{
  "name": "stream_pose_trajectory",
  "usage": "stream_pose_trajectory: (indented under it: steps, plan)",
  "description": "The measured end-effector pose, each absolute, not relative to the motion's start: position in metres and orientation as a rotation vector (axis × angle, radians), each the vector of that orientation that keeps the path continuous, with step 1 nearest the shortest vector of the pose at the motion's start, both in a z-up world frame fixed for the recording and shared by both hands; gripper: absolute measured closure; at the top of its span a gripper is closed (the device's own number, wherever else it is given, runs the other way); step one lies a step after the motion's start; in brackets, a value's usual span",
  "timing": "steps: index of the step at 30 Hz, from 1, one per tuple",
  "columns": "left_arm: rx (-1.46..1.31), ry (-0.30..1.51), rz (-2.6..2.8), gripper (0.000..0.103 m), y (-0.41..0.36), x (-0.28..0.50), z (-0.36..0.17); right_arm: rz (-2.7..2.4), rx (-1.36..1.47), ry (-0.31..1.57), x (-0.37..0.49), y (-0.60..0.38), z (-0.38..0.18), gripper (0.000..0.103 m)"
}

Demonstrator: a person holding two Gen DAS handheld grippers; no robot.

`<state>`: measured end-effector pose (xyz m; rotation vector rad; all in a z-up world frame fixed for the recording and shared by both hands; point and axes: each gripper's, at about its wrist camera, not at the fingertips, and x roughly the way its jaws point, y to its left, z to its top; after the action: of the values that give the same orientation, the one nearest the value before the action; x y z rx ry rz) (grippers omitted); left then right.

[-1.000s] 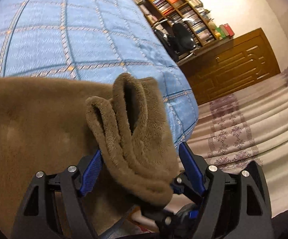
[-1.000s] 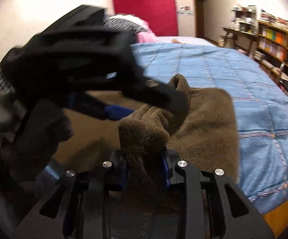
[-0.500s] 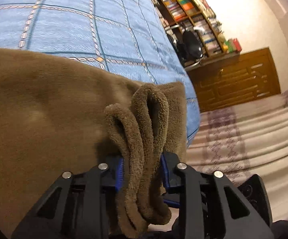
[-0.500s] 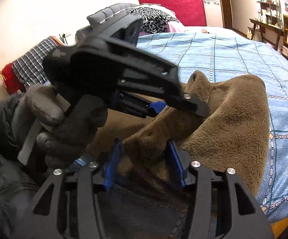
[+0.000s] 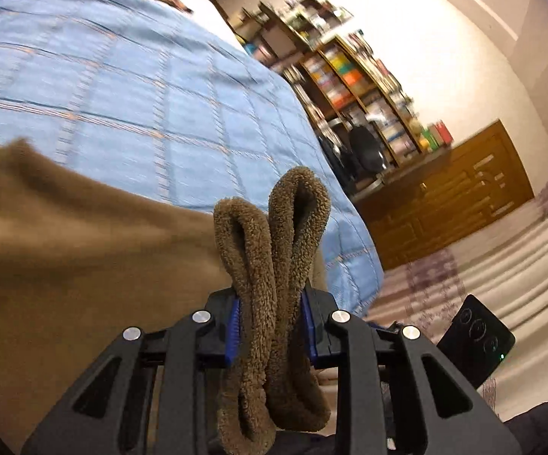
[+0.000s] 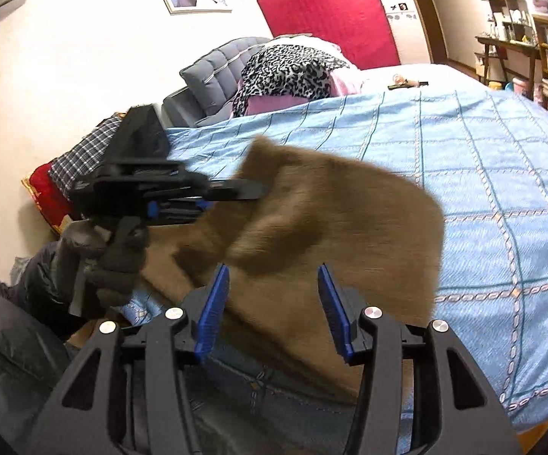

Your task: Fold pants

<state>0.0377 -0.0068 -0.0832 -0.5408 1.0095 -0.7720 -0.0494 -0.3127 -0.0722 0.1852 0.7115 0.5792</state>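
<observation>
A: What do your shelves hold?

B: The bookcase [image 5: 353, 87] by the wall is packed with books; titles are too blurred to read.

A: And the pants?

B: The brown fleece pants [image 5: 84, 235] lie on the blue bedspread [image 5: 130, 87]. Your left gripper [image 5: 270, 326] has its fingers clamped on a doubled bunch of them. Your right gripper [image 6: 274, 303] has its fingers apart, pressing nothing, pants beneath.

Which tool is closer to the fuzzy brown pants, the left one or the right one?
Left. The left tool is shut on a bunched fold of the brown pants. The right tool is open, its blue pads apart with the pants past them, not pinched.
</observation>
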Motion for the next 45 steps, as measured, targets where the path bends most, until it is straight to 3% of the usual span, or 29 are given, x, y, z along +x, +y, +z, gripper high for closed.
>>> stream_pose_trajectory:
  steps: [8,13,17,20,22,25,31,37,45]
  plan:
    - [-0.587,1.0,-0.57,0.077,0.104,0.029,-0.099,0.546,0.172,0.79,-0.025,-0.291,-0.097,0.053]
    - [-0.605,1.026,-0.529,0.077,0.122,0.029,-0.124,0.527,0.181,0.825,-0.007,-0.265,-0.111,0.053]
    - [-0.6,1.029,-0.497,0.075,0.123,0.028,-0.136,0.511,0.153,0.841,0.01,-0.246,-0.117,0.053]
    - [-0.564,1.015,-0.451,0.069,0.118,0.028,-0.138,0.467,0.149,0.873,0.025,-0.239,-0.132,0.053]
    - [-0.539,1.009,-0.416,0.058,0.116,0.026,-0.136,0.435,0.139,0.894,0.033,-0.238,-0.144,0.053]
    - [-0.515,0.972,-0.36,0.054,0.124,0.02,-0.127,0.428,0.144,0.924,0.038,-0.237,-0.158,0.053]
    - [-0.469,0.87,-0.296,0.053,0.129,0.005,-0.094,0.432,0.144,0.918,0.041,-0.234,-0.158,0.053]
    - [-0.446,0.833,-0.422,0.053,0.085,0.002,-0.073,0.419,0.172,0.863,0.041,-0.241,-0.137,0.053]
    - [-0.401,0.889,-0.341,0.053,0.045,0.027,-0.116,0.298,0.213,0.855,0.071,-0.257,-0.133,0.053]
